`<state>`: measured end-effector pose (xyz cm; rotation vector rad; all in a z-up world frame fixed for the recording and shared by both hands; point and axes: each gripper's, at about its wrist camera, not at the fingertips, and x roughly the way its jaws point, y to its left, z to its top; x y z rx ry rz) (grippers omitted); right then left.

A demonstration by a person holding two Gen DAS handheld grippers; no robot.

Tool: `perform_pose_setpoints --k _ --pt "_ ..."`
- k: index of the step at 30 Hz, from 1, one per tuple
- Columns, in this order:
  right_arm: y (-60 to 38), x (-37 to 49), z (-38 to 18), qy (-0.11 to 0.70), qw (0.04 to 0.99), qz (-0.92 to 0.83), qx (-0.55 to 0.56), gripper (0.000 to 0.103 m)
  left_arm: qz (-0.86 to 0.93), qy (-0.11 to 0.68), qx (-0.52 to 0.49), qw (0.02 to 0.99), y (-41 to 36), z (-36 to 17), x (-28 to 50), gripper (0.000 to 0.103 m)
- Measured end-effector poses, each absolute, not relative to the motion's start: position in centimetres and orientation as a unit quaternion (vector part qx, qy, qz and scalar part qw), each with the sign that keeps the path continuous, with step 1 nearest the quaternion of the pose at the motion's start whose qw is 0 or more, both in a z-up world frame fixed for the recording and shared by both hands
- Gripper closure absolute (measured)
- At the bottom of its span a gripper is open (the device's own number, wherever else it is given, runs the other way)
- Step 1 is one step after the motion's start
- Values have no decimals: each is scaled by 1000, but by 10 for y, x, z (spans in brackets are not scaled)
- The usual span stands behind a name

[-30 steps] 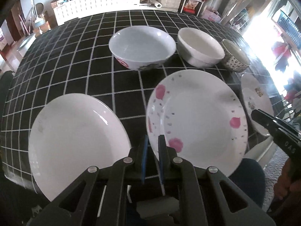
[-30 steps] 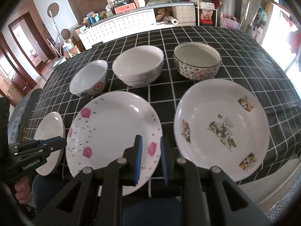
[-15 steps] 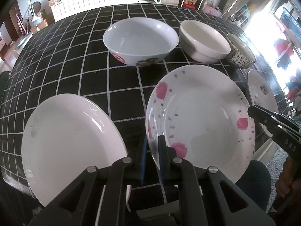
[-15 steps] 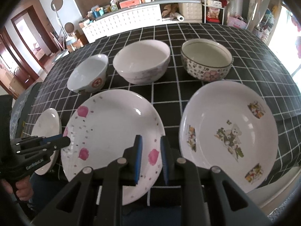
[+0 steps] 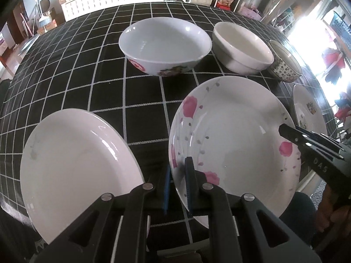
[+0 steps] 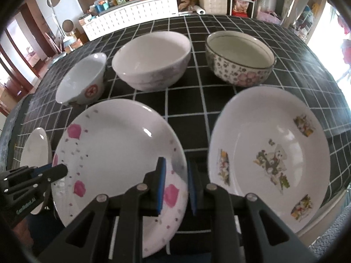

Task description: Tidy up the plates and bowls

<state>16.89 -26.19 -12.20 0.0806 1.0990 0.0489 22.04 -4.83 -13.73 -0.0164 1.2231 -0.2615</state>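
A white plate with pink flowers (image 5: 232, 131) (image 6: 114, 153) lies at the table's near edge. My left gripper (image 5: 177, 184) has its jaws astride the plate's left rim, narrowly apart. My right gripper (image 6: 175, 184) has its jaws astride the plate's right rim, also narrowly apart. A plain white plate (image 5: 74, 160) (image 6: 35, 153) lies to the left. A plate with a teddy bear print (image 6: 269, 153) (image 5: 307, 114) lies to the right. Three bowls stand behind: a white one with a red star (image 5: 164, 43) (image 6: 83, 83), a cream one (image 5: 241, 46) (image 6: 151, 59) and a flower-patterned one (image 6: 239, 59) (image 5: 285, 61).
The table carries a black cloth with a white grid (image 5: 87, 65). Its near edge lies just under the plates. A white cabinet (image 6: 131, 17) and cluttered shelves stand beyond the far side.
Both grippers have moved forward onto the pink-flower plate's rims. The plate's rims now sit between the jaws on each side.
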Motion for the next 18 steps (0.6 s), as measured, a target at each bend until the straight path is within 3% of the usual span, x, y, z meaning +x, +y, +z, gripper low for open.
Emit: perform_pose_setpoints --k 18 --pt "-260 169 -126 534 844 -7 53 76 -114 582 28 805 -65 -142 225 87"
